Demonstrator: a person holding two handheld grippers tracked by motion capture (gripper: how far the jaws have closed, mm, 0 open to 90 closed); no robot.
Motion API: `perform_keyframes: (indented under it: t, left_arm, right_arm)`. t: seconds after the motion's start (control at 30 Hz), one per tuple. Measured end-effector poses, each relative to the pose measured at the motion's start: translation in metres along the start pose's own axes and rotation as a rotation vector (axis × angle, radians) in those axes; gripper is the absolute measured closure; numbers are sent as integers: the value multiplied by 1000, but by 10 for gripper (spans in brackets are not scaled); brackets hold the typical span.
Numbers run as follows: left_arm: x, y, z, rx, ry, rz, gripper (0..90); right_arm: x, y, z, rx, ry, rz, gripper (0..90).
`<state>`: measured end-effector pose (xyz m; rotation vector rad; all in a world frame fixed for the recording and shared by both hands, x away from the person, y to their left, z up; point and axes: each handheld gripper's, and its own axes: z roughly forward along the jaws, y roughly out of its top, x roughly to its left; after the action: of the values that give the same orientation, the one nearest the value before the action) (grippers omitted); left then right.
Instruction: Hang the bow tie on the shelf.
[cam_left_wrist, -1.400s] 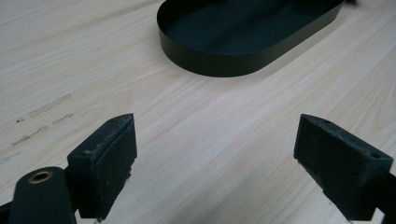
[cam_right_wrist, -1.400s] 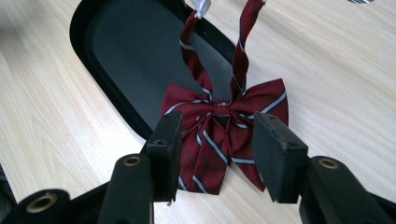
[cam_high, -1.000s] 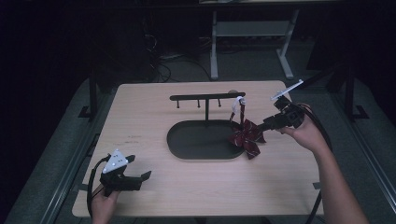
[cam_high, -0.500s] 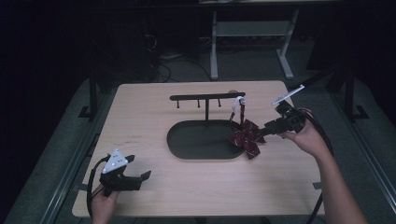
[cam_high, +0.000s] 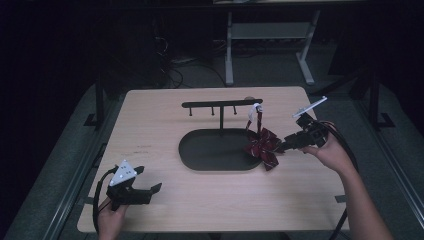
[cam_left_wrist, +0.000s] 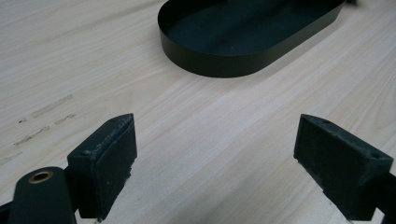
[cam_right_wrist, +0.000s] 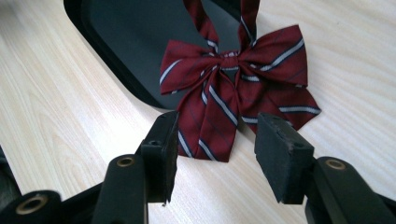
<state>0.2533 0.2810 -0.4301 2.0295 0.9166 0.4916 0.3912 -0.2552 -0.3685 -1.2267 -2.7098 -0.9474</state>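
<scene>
Both claw jaws (cam_right_wrist: 212, 144) parted, straddling bow tie (cam_right_wrist: 236, 88) tails.

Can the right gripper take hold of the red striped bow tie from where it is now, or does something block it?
Probably yes. The right gripper is open and right in front of the bow tie, whose lower tail already lies between the jaws. Nothing stands between them; only the tray rim lies under the bow.

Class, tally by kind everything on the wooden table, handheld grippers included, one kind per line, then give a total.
Striped red bow tie: 1
Black stand, oval tray base with hook bar: 1
Handheld grippers, left gripper and right gripper: 2
Total: 4
</scene>
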Motion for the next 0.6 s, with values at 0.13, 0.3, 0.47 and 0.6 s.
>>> perform_keyframes:
  t: [0.13,0.3,0.47,0.6]
  left_arm:
    - [0,0,0,1,0,-3,131]
    - [0,0,0,4,-2,0,131]
    - [0,0,0,3,0,3,131]
    - [0,0,0,4,0,3,131]
  right_arm:
    - [-1,-4,2,0,8,7,487]
    - [-2,-10,5,5,7,16,486]
    - [-1,-15,6,15,6,21,482]
    - [0,-20,7,9,11,18,482]
